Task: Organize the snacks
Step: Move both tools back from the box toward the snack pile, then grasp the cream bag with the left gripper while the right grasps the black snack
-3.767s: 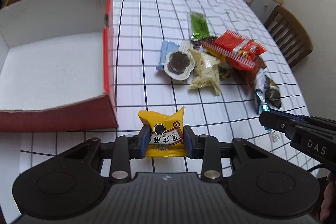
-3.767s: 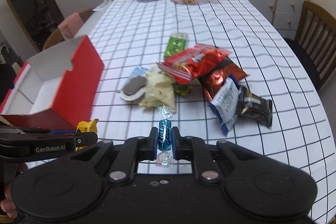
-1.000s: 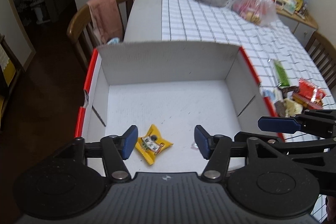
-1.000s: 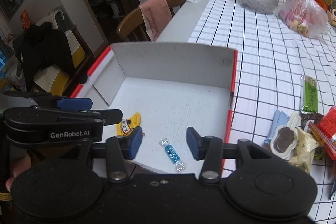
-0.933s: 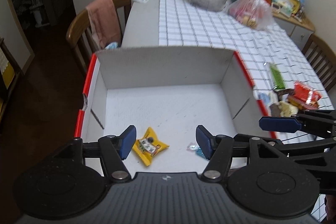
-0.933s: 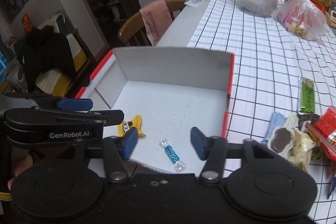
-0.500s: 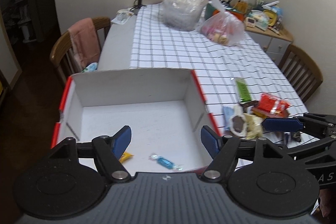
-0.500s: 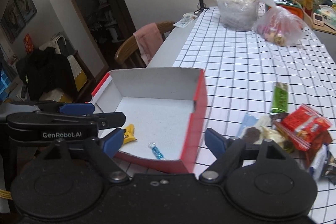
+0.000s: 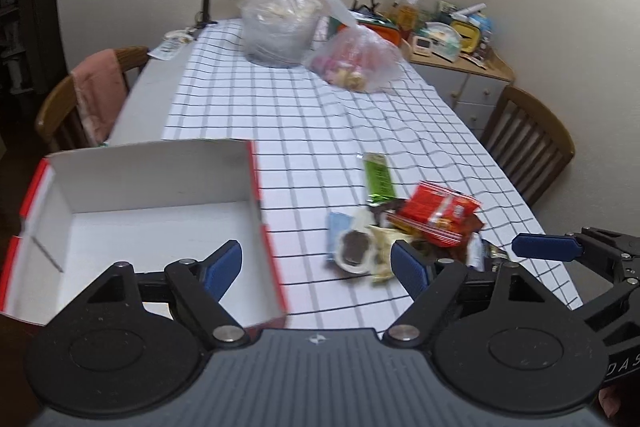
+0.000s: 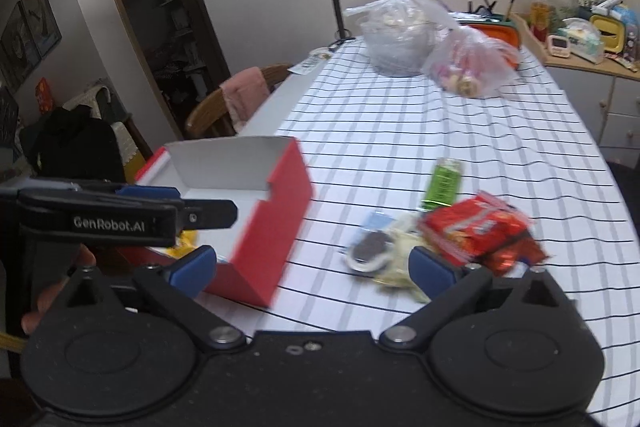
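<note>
Both tools empty and spread wide, facing the snack pile.

Left tool (image 9: 316, 265) and right tool (image 10: 312, 269) just been opening, nothing between the jaws. Red box (image 9: 256, 187) low and left of the left tool; snack pile (image 9: 404, 231) ahead and right of it, on the checked surface (image 9: 304, 131). Probably light, crinkly, slippery wrappers with crushable contents: red packet (image 10: 476, 231) best pinched gently across a flat sealed edge; green bar (image 10: 442, 183) stiffer, taken mid-length.
</note>
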### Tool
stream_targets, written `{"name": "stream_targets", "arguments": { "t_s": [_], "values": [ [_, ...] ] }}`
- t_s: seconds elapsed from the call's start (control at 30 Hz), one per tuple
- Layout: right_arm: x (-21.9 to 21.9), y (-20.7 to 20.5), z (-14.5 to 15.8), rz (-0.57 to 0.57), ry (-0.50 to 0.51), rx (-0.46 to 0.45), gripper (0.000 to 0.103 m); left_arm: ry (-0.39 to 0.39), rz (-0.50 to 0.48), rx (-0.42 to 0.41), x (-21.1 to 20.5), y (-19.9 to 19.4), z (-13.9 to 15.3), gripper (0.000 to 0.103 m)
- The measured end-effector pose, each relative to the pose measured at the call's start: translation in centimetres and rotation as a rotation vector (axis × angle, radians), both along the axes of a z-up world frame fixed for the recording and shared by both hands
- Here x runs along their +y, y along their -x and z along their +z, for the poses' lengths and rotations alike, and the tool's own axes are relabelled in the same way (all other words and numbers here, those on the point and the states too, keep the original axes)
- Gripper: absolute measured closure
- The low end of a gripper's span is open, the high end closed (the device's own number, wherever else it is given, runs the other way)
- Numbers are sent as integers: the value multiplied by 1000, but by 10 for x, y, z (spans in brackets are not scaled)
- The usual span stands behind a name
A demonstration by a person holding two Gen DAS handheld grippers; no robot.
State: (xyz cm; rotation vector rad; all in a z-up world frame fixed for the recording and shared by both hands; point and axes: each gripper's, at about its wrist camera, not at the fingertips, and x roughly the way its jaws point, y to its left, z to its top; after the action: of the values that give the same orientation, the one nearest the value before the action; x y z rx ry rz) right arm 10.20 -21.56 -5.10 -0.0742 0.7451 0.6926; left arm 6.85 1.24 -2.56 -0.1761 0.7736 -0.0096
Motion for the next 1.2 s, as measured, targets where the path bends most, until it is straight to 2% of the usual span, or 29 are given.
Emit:
{"name": "stream_targets", "arguments": {
  "t_s": [0.23, 0.6, 0.87, 1.2],
  "values": [
    [-53, -16, -13, -37, 69, -12, 0, -22, -48, 26, -51, -19, -17, 21],
    [-105, -59, -53, 23, 198, 6, 1, -66, -74, 107, -108, -56, -54, 21],
    [-117, -97, -86, 100, 291, 44, 6, -99, -58, 176, -126, -89, -86, 21],
    [-115, -126, -117, 208, 386, 58, 20, -150, -40, 268, -131, -124, -123, 21]
  ]
}}
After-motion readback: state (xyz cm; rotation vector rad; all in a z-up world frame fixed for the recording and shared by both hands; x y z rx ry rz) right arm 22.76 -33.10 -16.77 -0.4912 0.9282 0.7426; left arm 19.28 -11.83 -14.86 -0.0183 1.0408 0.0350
